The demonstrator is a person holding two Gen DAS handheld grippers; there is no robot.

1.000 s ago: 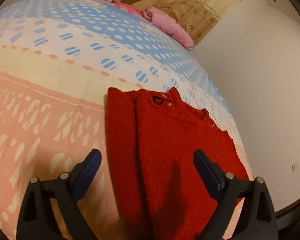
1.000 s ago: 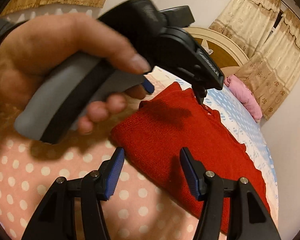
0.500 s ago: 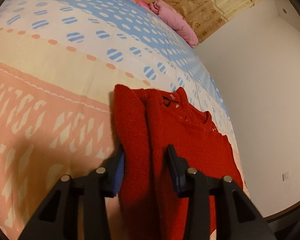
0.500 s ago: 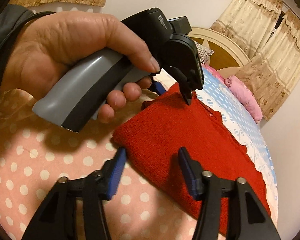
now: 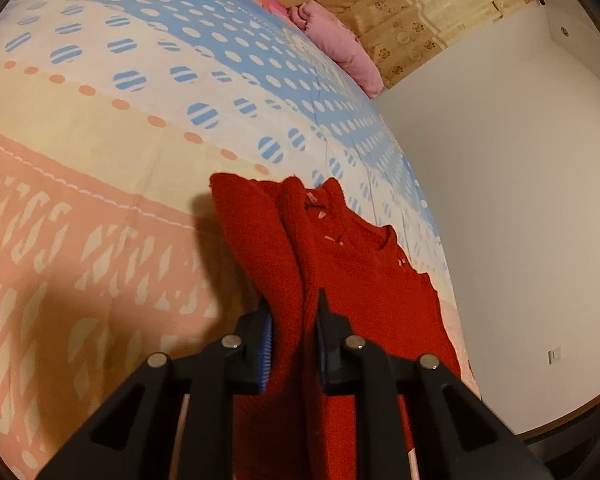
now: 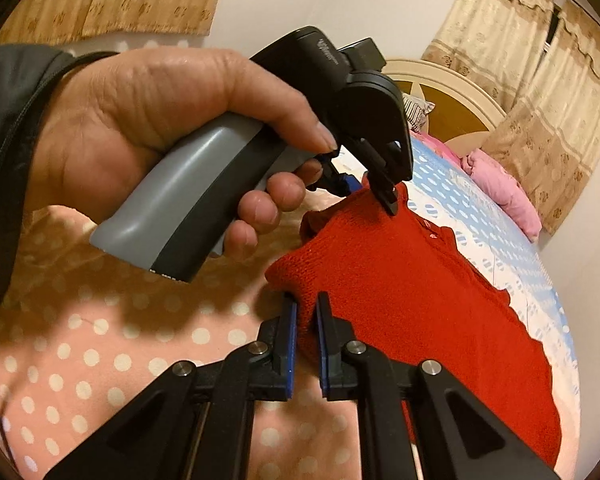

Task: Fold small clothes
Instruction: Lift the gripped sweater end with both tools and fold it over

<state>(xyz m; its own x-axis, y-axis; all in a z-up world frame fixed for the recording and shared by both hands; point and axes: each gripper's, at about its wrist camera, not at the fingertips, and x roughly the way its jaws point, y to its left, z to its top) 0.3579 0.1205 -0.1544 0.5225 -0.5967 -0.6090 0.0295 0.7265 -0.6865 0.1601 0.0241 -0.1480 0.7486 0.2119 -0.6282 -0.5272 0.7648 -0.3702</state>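
A small red knitted sweater [image 5: 352,264] lies on the bed, partly folded lengthwise, with its neckline toward the pillows. My left gripper [image 5: 294,312] is shut on a raised fold of the sweater along its left edge. My right gripper [image 6: 306,308] is shut on the near corner of the same sweater [image 6: 412,288]. The left gripper [image 6: 374,192] also shows in the right wrist view, held by a hand and pinching the sweater's far edge, which is lifted off the bed.
The bedsheet [image 5: 100,140] has pink, cream and blue dotted bands. A pink folded blanket [image 5: 336,40] and a striped pillow lie by the headboard [image 6: 452,96]. A white wall [image 5: 500,200] runs along the bed's right side. Curtains [image 6: 540,60] hang behind.
Both grippers went from open to shut on the sweater's left edge. The left one closed first and has lifted its fold; the right one closed on the near corner.
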